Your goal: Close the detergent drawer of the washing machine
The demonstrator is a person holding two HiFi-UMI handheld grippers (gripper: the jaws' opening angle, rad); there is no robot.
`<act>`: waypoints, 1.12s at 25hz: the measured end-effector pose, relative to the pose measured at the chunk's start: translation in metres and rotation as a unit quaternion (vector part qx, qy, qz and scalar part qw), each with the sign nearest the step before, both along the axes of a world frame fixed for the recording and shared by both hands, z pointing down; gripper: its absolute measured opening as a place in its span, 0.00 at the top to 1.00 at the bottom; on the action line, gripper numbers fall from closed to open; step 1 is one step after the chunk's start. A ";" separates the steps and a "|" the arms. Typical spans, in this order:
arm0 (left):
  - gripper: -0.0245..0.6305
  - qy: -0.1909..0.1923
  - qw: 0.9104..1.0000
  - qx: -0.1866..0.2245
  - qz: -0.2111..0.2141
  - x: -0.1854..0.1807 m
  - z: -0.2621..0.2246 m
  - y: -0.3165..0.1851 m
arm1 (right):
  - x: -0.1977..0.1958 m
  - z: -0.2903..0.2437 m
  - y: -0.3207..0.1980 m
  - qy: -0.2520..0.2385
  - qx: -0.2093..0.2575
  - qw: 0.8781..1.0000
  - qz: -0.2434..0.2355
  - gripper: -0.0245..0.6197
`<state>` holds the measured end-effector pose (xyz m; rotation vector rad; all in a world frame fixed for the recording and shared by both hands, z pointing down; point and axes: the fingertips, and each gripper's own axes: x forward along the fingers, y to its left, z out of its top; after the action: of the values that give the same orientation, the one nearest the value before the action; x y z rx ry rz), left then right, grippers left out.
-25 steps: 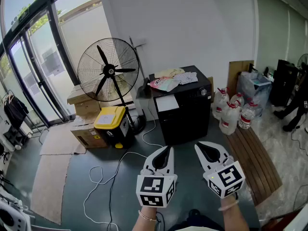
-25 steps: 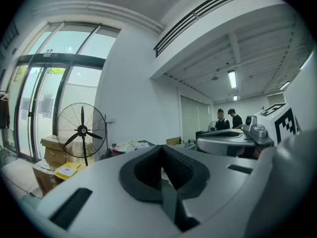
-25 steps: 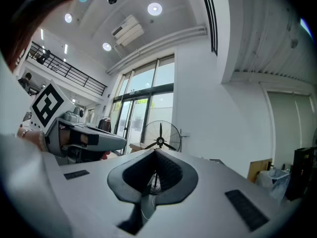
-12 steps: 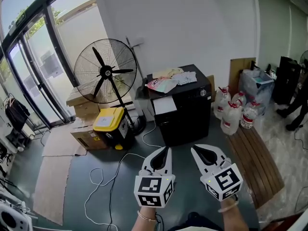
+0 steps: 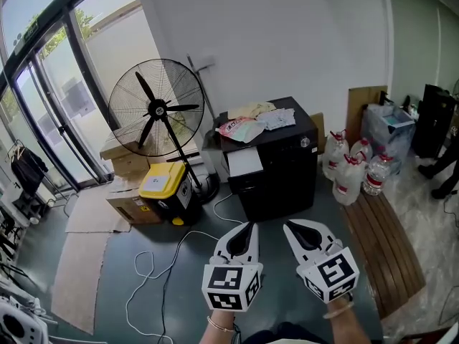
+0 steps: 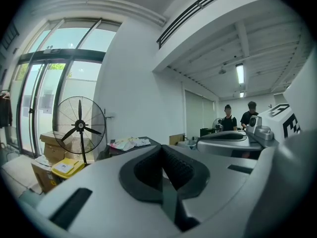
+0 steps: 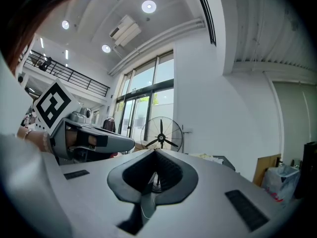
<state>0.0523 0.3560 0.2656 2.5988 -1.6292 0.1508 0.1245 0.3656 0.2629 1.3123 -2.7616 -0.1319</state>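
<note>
The left hand-held gripper (image 5: 247, 227) and the right hand-held gripper (image 5: 291, 228) are held side by side at the lower centre of the head view, above the dark floor (image 5: 129, 249). The jaws of both are pressed together, with nothing between them. The black washing machine (image 5: 276, 167) is seen at the frame's centre, well apart from both. Its white detergent drawer (image 5: 245, 161) is seen at the upper left of its front, apparently pulled out. Clothes (image 5: 254, 120) are piled on its top. A standing fan (image 5: 156, 108) is seen to its left.
</note>
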 end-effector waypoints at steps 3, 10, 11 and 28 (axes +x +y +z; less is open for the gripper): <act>0.94 -0.002 1.000 -0.006 -0.001 0.002 0.004 -0.009 | 0.001 0.002 -0.011 -0.004 -0.006 1.000 -0.002 0.92; 0.94 -0.001 1.000 -0.012 -0.007 -0.002 0.009 -0.034 | -0.001 0.003 -0.037 -0.012 -0.005 1.000 -0.007 0.92; 0.94 0.000 1.000 -0.012 -0.006 -0.003 0.009 -0.038 | -0.002 0.004 -0.041 -0.012 -0.004 1.000 -0.006 0.92; 0.94 0.004 1.000 -0.021 0.020 -0.041 0.023 -0.143 | -0.042 0.014 -0.145 -0.012 -0.005 1.000 0.015 0.92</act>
<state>0.0111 0.2126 0.2885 2.5986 -1.5557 0.1735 0.0824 0.2202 0.2765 1.3607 -2.7578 -0.1006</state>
